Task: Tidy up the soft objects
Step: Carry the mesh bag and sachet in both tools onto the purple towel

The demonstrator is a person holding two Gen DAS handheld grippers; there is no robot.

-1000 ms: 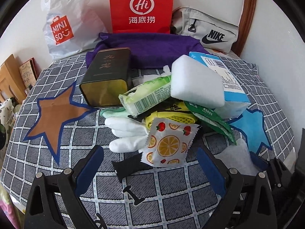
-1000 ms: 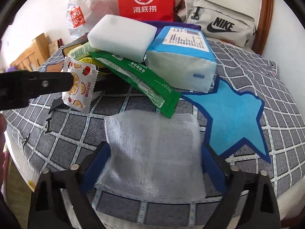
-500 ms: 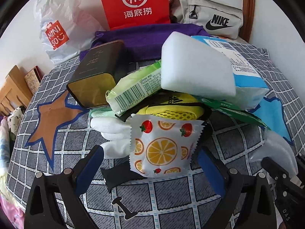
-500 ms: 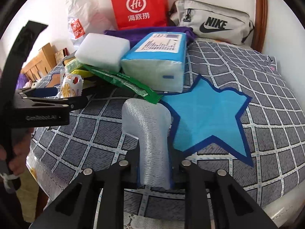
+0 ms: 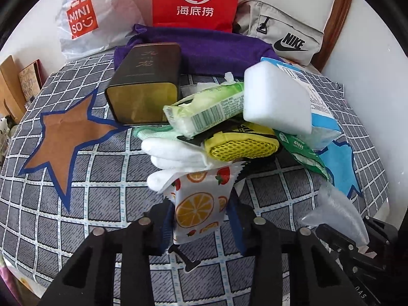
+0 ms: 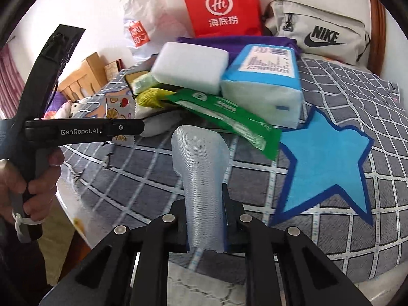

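Nearest in the left wrist view, the left gripper (image 5: 202,225) has its two blue-padded fingers drawn in narrow around a small fruit-print packet (image 5: 199,201), white with orange slices and strawberries and a crimped, zigzag edge, pinched upright above the tablecloth (image 5: 76,204). In the right wrist view, the right gripper (image 6: 205,220) is likewise closed tight on a piece of white gauze (image 6: 201,178), a sheer, finely ribbed mesh squeezed into a narrow column that flares wider at its upper end. The cloth beneath is grey with a white grid, bearing a brown star (image 5: 63,132) on the left and a blue star (image 6: 323,163) on the right. Just beyond the packet lies a heap of soft things: a white fabric glove (image 5: 176,155) with plump fingers, a yellow mesh pouch (image 5: 239,148) with black trim, a glossy green sachet (image 6: 229,122), a green wet-wipe pack (image 5: 206,112) with a barcode, a smooth white sponge block (image 5: 275,99) resting on top, and a blue-and-white tissue pack (image 6: 265,86) beside it. A dark rectangular tin (image 5: 145,86) with a gold end lies on its side to the left. Farther back is a folded purple cloth (image 5: 219,51), then against the wall a white plastic bag (image 5: 86,20), a red paper bag (image 5: 196,0) and a grey waist bag (image 5: 280,38).
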